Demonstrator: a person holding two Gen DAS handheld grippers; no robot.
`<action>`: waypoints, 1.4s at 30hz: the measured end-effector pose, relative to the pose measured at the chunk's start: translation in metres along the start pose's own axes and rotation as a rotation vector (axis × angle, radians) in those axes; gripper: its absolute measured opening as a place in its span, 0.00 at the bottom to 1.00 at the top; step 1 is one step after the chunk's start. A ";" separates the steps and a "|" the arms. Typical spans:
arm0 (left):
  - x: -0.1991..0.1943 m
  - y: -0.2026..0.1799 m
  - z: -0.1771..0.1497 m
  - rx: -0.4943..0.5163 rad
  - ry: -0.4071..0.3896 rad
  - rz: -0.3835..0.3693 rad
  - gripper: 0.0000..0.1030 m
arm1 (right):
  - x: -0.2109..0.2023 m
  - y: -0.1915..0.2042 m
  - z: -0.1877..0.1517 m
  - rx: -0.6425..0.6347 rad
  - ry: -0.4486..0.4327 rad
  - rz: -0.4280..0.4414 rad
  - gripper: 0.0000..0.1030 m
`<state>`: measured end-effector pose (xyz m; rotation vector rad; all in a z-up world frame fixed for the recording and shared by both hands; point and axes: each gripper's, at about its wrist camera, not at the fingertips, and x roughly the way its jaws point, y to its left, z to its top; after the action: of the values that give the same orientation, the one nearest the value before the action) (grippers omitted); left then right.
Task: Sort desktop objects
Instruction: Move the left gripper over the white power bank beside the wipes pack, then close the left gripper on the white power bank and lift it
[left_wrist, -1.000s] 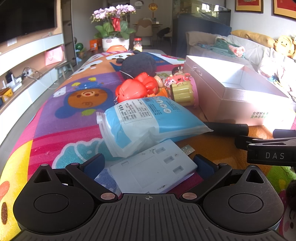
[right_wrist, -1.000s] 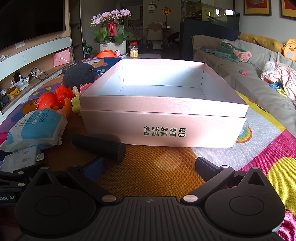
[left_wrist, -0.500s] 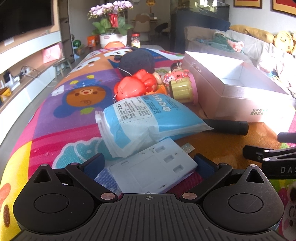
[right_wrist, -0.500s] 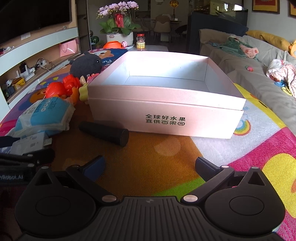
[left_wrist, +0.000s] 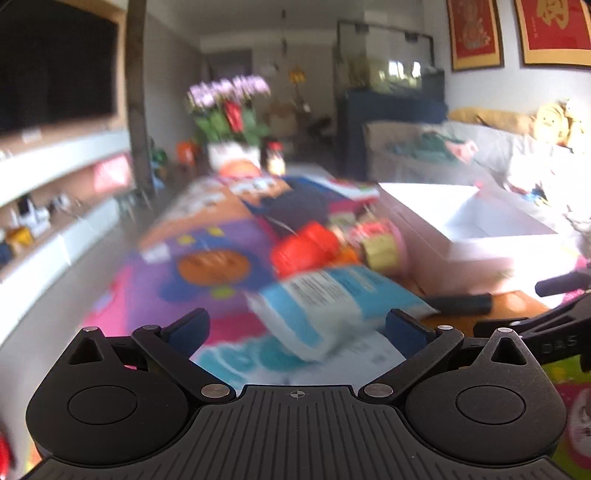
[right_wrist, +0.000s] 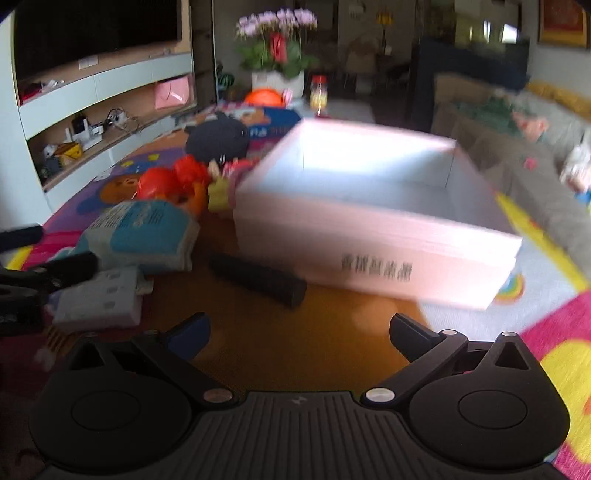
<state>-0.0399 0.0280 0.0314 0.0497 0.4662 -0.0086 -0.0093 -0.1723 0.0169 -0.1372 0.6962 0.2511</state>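
Note:
Both views are motion-blurred. An open pale pink box (right_wrist: 373, 243) (left_wrist: 476, 243) stands on a colourful play mat. Left of it lie a black cylinder (right_wrist: 258, 277) (left_wrist: 461, 304), a blue-and-white packet (right_wrist: 144, 232) (left_wrist: 332, 302), a white flat device (right_wrist: 99, 302) (left_wrist: 365, 350), red toys (right_wrist: 170, 181) (left_wrist: 303, 251), a yellow-pink toy (left_wrist: 380, 247) and a dark plush (right_wrist: 218, 140). My left gripper (left_wrist: 297, 328) is open and empty, raised over the packet and device. My right gripper (right_wrist: 299, 332) is open and empty, short of the cylinder.
A flower pot (right_wrist: 277, 79), an orange ball (right_wrist: 264, 98) and a jar (right_wrist: 318, 90) stand at the mat's far end. Shelving with a TV (right_wrist: 96, 33) runs along the left. A sofa with clothes and plush toys (left_wrist: 517, 147) lies to the right.
Both grippers have pulled back and tilted upward quickly, blurring the views. The white device has dropped to the bottom edge between my left fingers. Both grippers stay open.

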 end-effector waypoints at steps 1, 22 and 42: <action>-0.002 0.003 0.001 -0.006 -0.003 -0.004 1.00 | 0.003 0.004 0.003 -0.020 -0.009 -0.019 0.97; 0.008 -0.007 -0.019 -0.004 0.319 -0.155 1.00 | 0.040 0.033 0.023 0.105 0.041 -0.034 0.80; 0.057 -0.063 -0.001 0.063 0.314 -0.151 1.00 | -0.041 -0.036 -0.043 0.089 -0.041 -0.051 0.83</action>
<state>0.0095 -0.0347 0.0023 0.0781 0.7826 -0.1658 -0.0566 -0.2235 0.0123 -0.0645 0.6609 0.1738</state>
